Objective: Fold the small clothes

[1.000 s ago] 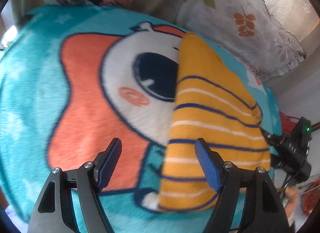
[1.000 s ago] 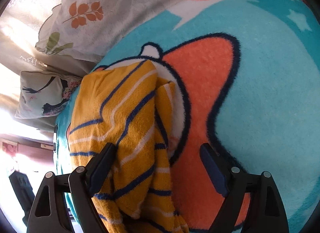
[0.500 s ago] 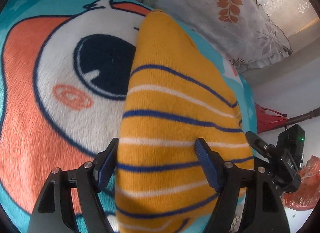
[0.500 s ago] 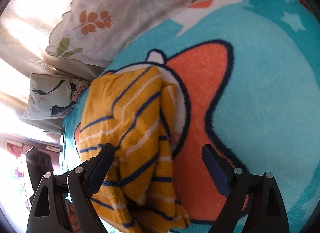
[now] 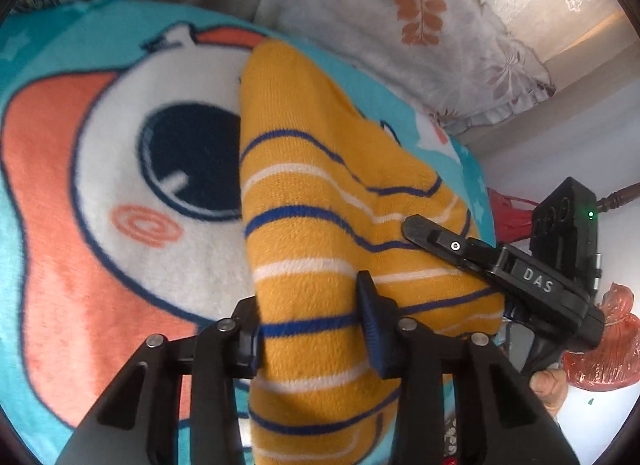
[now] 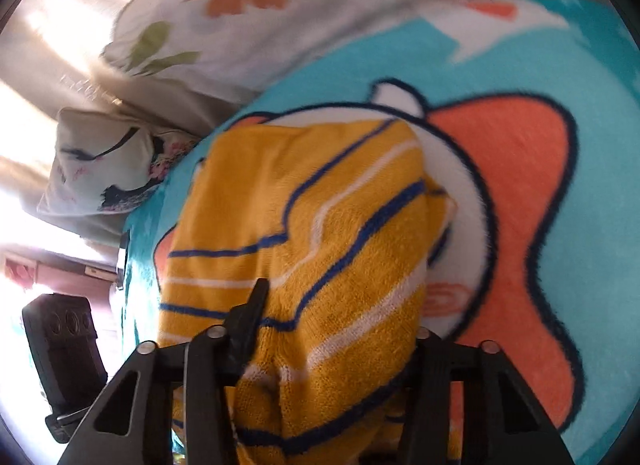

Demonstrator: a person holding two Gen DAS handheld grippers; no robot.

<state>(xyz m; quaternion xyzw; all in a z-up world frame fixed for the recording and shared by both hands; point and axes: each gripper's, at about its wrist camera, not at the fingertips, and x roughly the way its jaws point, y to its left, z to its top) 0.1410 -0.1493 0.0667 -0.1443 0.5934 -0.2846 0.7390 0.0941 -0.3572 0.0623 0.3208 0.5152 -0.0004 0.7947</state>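
Observation:
A small yellow knit garment with blue and white stripes [image 5: 320,205] lies on a teal cartoon blanket [image 5: 80,265]. My left gripper [image 5: 312,325] is shut on the near edge of the garment, cloth bunched between its blue pads. My right gripper [image 6: 332,337] is shut on the other side of the same garment [image 6: 320,225], which bulges over its fingers. The right gripper's black body also shows in the left wrist view [image 5: 500,265], at the garment's right edge.
Floral pillows [image 5: 420,25] lie beyond the blanket. A small printed cushion [image 6: 100,161] sits at the blanket's far left corner. An orange plastic bag [image 5: 600,345] lies off the bed at right. The blanket's orange and white figure [image 6: 500,185] spreads beside the garment.
Both grippers were open and apart from the garment; they moved in and closed on its opposite edges. The cloth now bunches between the pads.

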